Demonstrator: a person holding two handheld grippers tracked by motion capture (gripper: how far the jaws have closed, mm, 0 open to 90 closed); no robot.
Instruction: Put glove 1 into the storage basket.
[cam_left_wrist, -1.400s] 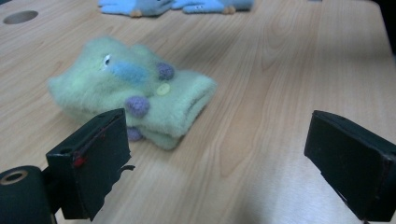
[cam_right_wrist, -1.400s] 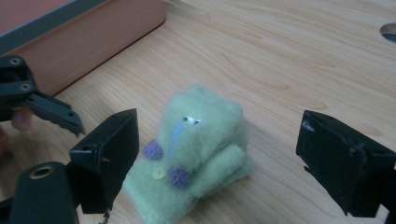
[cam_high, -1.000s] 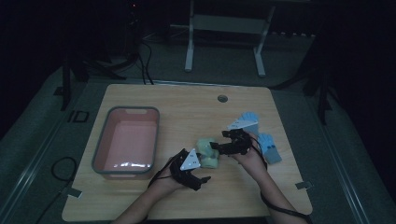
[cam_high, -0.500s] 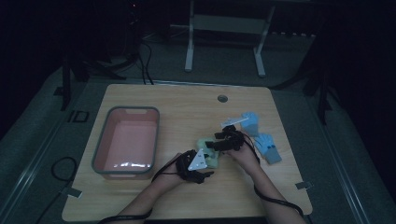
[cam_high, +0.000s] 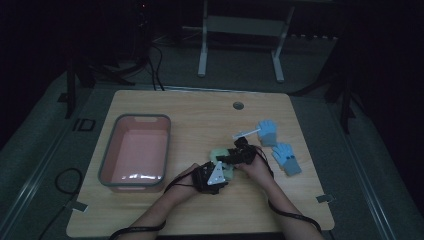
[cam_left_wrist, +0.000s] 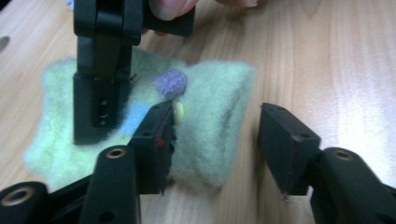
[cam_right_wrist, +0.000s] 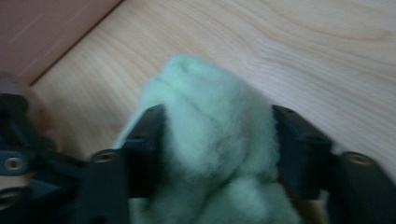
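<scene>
Desk (cam_high: 200, 110) is carrying a pale green fuzzy glove (cam_high: 223, 159) just right of centre in the high view, lying between the two hands. Left gripper (cam_high: 214, 176) is sitting at the glove's lower edge; in the left gripper view its fingers (cam_left_wrist: 154, 144) have just been closing and are straddling the right-hand lobe of the glove (cam_left_wrist: 205, 126), the left finger pressing into the fleece, the right finger standing apart from it with bare wood showing between. Purple, blue and yellow spots are showing on the glove in that view. Right gripper (cam_high: 235, 156) is coming in from the right of the glove; in the right gripper view its fingers (cam_right_wrist: 144, 140) have just been closing too and are pinching a bunched fold of the glove (cam_right_wrist: 215, 140), both pads sinking into the fleece. Pink tub (cam_high: 107, 165) is standing at the left of the desk, well apart from the glove. Two blue gloves (cam_high: 280, 147) are lying to the right, near the right hand.
</scene>
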